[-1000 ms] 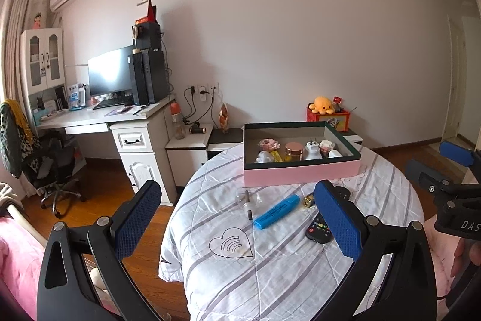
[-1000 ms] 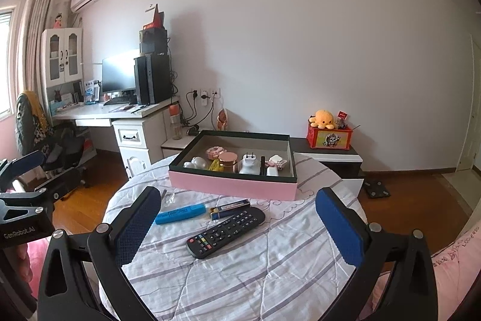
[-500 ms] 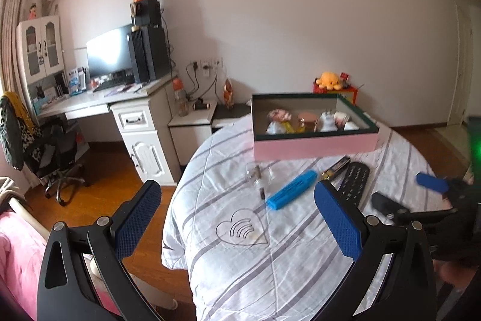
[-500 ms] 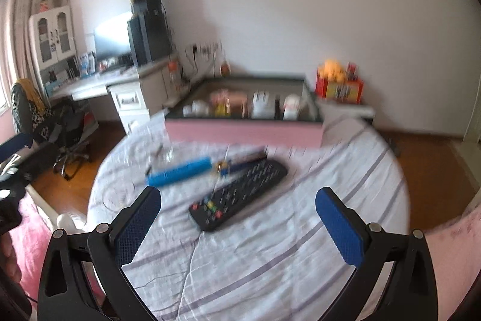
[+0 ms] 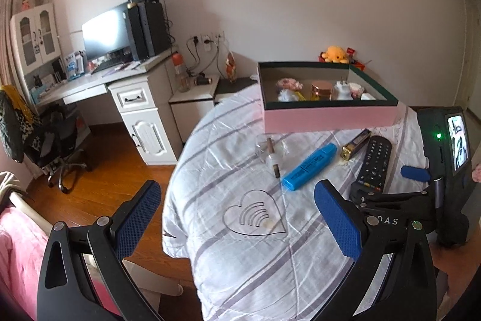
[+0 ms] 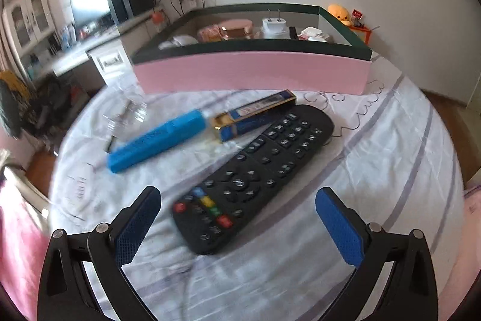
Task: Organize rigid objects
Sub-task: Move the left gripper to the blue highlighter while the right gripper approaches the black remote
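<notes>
While my right gripper [image 6: 237,226] hangs low with its bumpy blue pads [image 6: 339,227] spread wide and holding nothing, the long black remote [image 6: 255,173] with small rubbery buttons lies flat just ahead, its near end between the pads. Beside the remote, on its far side, lie a shiny gold and blue box [image 6: 255,113] and a smooth blue marker [image 6: 156,140]. Past the remote stands the pink box [image 6: 252,71]. My left gripper [image 5: 240,224] is spread wide too, nearer me than the remote, over the striped cloth [image 5: 240,254].

Left tool [image 5: 237,218] wide open, empty, right tool [image 6: 237,223] wide open, empty, angled downward
</notes>
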`<state>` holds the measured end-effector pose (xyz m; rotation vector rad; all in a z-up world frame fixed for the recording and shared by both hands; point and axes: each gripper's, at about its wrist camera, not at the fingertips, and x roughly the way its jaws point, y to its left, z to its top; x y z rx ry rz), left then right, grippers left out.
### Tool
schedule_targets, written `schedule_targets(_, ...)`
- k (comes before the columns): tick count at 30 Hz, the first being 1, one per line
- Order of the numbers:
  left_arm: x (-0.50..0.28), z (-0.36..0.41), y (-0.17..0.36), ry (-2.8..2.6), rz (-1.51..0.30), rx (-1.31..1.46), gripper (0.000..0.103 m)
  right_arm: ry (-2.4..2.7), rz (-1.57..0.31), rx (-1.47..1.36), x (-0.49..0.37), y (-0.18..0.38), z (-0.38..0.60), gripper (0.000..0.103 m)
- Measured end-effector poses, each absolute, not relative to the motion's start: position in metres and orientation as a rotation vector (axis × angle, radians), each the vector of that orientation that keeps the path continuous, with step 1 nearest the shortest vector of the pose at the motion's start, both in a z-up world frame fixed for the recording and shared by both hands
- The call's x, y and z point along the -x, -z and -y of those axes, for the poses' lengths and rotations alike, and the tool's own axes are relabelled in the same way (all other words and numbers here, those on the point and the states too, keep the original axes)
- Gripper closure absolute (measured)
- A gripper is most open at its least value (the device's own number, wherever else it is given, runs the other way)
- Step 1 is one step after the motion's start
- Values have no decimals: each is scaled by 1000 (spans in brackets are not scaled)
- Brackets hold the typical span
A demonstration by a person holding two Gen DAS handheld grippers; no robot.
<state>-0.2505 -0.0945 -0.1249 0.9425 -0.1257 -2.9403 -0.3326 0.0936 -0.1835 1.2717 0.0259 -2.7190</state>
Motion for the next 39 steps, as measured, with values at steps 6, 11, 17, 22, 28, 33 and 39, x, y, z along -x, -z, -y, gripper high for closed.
schedule_targets(6,269,78,142,2963,129,-1041,0,2764,-71,-1248,324,182,-127,0)
schedule_targets(11,286,55,153,2989,212,-1081,0,2851,-51,-1267,318,178,-169,0)
schedule_targets(17,309,38,169,3023,198,-1163,0,2805,53,-1238,323,174,-195,0)
schedule_targets(22,327,35,177,3037,160,-1231,19,2754,68,-1201,330,170,-187,0)
schedule_targets(28,348,36,187,3013,104,-1301,34,2717,68,-1209,338,176,-181,0)
schedule_targets(33,353,33,192,3023,86,-1353,39,2695,62,-1221,343,181,-179,0)
schedule_targets(39,344,21,191,3133,37,-1438,59,2686,73,-1230,343,183,-180,0)
